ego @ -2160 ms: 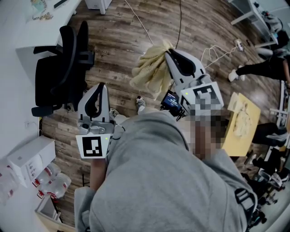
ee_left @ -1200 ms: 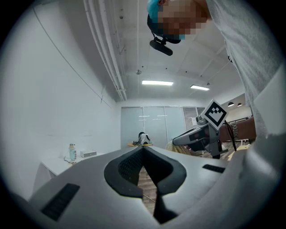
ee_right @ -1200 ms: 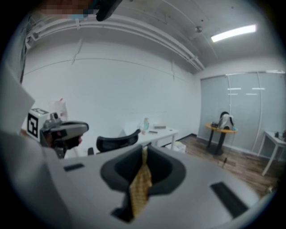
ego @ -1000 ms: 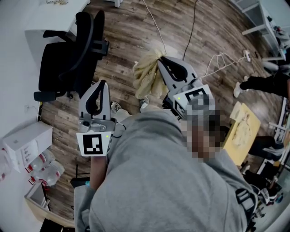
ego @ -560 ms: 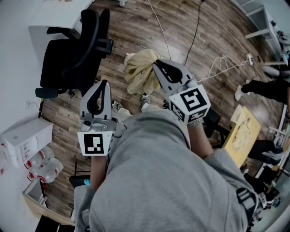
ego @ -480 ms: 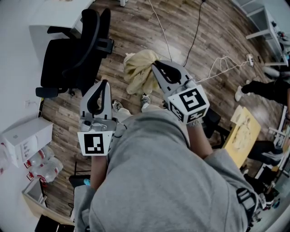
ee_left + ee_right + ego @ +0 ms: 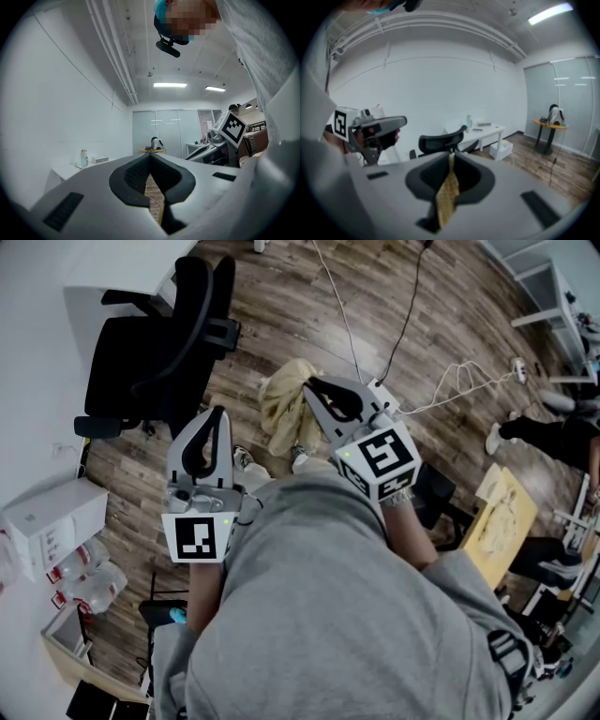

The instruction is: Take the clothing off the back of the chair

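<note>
A pale yellow garment (image 7: 284, 409) hangs bunched from my right gripper (image 7: 310, 390), above the wood floor and clear of the chair. In the right gripper view a strip of the yellow cloth (image 7: 447, 190) is pinched between the shut jaws of that gripper (image 7: 451, 153). The black office chair (image 7: 157, 341) stands at the upper left with its back bare, and it also appears beyond the jaws as the chair (image 7: 440, 139). My left gripper (image 7: 213, 414) is held level beside the garment, and in its own view the left gripper (image 7: 150, 155) is shut and empty.
A white desk (image 7: 112, 273) stands behind the chair. Cables (image 7: 405, 320) trail over the floor ahead. White boxes (image 7: 47, 521) lie at the left. A yellow-topped table (image 7: 502, 512) and another person's legs (image 7: 548, 432) are at the right. A small round table (image 7: 551, 123) stands far off.
My right gripper has carried the yellow garment leftward and lower, closer to my left gripper. The left gripper has kept its place.
</note>
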Action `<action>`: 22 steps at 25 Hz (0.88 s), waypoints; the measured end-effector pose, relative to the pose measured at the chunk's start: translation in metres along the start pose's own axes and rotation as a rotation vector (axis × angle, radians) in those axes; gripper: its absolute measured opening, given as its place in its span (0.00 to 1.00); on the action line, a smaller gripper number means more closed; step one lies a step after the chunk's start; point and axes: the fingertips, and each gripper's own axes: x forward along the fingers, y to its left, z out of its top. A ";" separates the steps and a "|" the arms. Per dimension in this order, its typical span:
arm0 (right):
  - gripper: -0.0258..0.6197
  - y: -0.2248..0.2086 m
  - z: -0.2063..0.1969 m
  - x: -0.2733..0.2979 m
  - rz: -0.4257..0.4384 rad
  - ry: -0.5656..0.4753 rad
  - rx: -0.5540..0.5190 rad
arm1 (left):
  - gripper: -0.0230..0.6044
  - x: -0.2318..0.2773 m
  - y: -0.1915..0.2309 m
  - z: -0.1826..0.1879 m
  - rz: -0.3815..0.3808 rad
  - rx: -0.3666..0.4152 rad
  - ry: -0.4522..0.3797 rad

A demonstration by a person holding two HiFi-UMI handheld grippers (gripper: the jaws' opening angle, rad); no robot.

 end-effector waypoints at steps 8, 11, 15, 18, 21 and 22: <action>0.11 0.003 -0.004 0.006 0.013 0.018 -0.007 | 0.09 -0.002 0.006 -0.002 0.010 0.008 0.007; 0.11 0.005 -0.005 0.008 0.019 0.020 -0.010 | 0.09 -0.002 0.008 -0.002 0.019 0.002 0.004; 0.11 0.007 -0.004 0.012 0.025 0.025 -0.017 | 0.09 -0.001 0.010 -0.002 0.019 0.007 0.005; 0.11 0.007 -0.004 0.012 0.025 0.029 -0.020 | 0.09 0.000 0.011 -0.001 0.020 0.002 -0.001; 0.11 0.005 -0.004 0.014 0.025 0.031 -0.022 | 0.09 0.003 0.012 -0.001 0.019 -0.003 -0.003; 0.11 0.005 -0.004 0.015 0.024 0.031 -0.023 | 0.09 0.003 0.012 -0.002 0.017 -0.003 -0.001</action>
